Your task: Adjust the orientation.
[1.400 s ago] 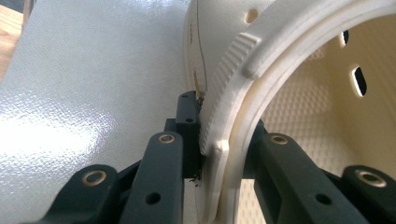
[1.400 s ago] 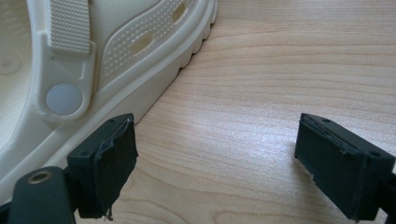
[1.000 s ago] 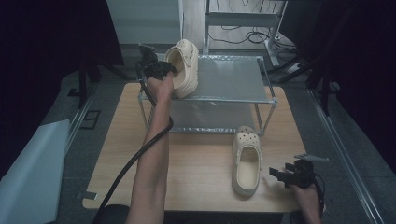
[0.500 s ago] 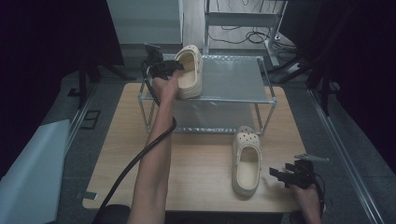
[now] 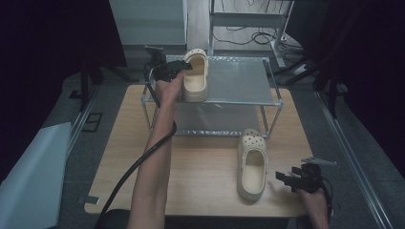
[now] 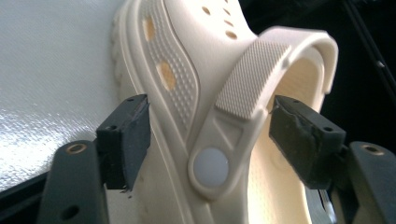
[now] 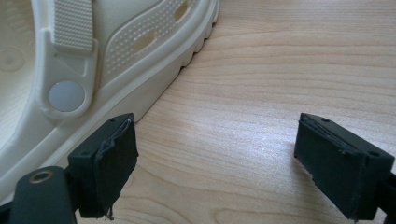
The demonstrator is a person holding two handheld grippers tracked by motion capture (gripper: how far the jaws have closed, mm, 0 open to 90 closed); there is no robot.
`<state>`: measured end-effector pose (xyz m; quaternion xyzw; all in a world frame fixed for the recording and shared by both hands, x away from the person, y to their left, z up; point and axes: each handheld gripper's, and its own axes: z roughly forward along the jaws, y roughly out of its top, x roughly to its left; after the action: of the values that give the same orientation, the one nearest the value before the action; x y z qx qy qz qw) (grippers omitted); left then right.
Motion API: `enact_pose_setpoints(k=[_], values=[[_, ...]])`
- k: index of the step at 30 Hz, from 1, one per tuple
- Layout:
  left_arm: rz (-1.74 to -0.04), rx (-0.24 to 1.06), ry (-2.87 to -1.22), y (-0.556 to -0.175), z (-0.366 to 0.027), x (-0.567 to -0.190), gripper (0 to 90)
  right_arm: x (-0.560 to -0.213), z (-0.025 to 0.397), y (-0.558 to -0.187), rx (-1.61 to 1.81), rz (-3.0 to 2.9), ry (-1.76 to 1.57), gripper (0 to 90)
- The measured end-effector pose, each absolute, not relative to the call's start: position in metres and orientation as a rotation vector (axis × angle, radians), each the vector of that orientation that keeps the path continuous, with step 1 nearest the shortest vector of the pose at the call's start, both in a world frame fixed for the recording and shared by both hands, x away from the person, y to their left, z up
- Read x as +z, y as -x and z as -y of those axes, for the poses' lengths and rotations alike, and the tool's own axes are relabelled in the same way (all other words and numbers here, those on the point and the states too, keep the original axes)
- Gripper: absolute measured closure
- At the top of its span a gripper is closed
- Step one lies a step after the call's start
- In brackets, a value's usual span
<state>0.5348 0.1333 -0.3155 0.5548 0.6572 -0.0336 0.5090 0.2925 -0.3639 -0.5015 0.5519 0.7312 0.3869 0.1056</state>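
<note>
My left gripper straddles the side wall of the cream clog on the rack's top shelf, jaws wide, pads apart from it. I judge a clean withdrawal wants a straight pull-back. My right gripper, jaws wide and empty, waits beside the second clog on the desk.

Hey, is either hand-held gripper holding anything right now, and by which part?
Neither. The left hand-held gripper straddles the shelf clog's strap side, jaws open; the right hand-held gripper is open over the table.
</note>
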Motion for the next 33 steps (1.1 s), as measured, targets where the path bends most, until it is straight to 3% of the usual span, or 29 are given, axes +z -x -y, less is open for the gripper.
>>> enact_pose_setpoints(k=[12,24,33], values=[[-1.448,-0.122,-1.435,-0.528,-0.140,-0.318,19.2,-0.501,0.364,-0.292,1.153,-2.155,-1.626,12.8],[-1.345,-0.085,-1.527,-0.510,-0.139,-0.308,13.9,-0.502,0.363,-0.292,1.147,-2.164,-1.624,12.9],[-1.286,-0.068,-1.550,-0.495,-0.140,-0.310,4.9,-0.502,0.363,-0.292,1.147,-2.168,-1.627,12.9]])
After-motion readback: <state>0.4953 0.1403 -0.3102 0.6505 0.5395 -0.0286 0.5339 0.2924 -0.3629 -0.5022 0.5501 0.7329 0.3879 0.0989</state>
